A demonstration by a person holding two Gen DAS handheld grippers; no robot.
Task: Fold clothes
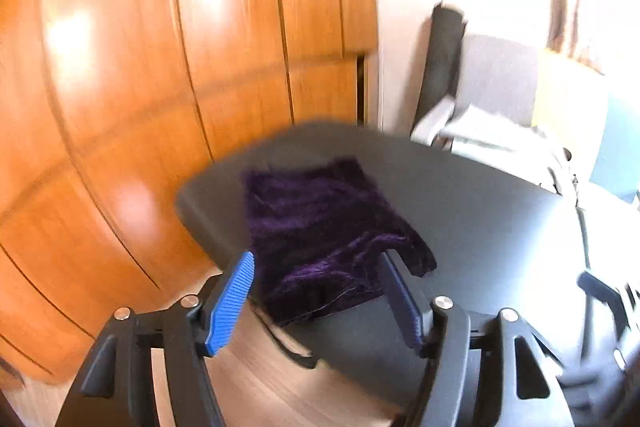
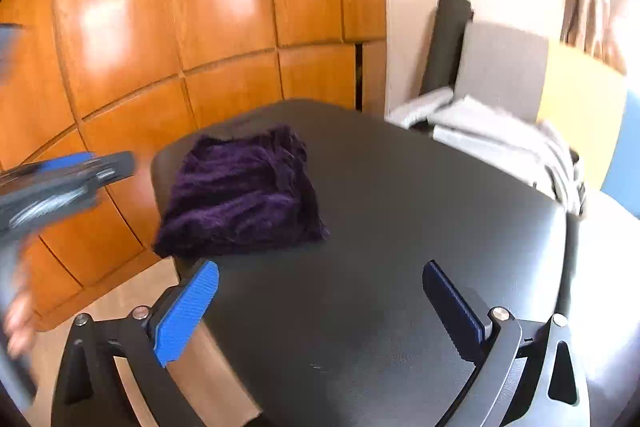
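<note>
A dark purple fuzzy garment (image 1: 324, 223) lies folded into a rough rectangle on the black table (image 1: 480, 227), near its far left corner. My left gripper (image 1: 316, 259) hovers above the garment's near edge, jaws wide apart, nothing between the blue pads (image 1: 232, 303). In the right wrist view the garment (image 2: 240, 195) lies ahead and to the left. My right gripper (image 2: 322, 267) is open over bare table (image 2: 400, 227), well short of the cloth. The left gripper (image 2: 80, 171) appears blurred at the left edge of that view, beside the garment.
Glossy orange wooden cabinet doors (image 2: 180, 27) stand behind and left of the table. A heap of pale folded cloths (image 2: 500, 143) lies beyond the table's right side, against a grey cushion (image 2: 504, 67). Light wood floor (image 1: 260, 379) shows below the table's left edge.
</note>
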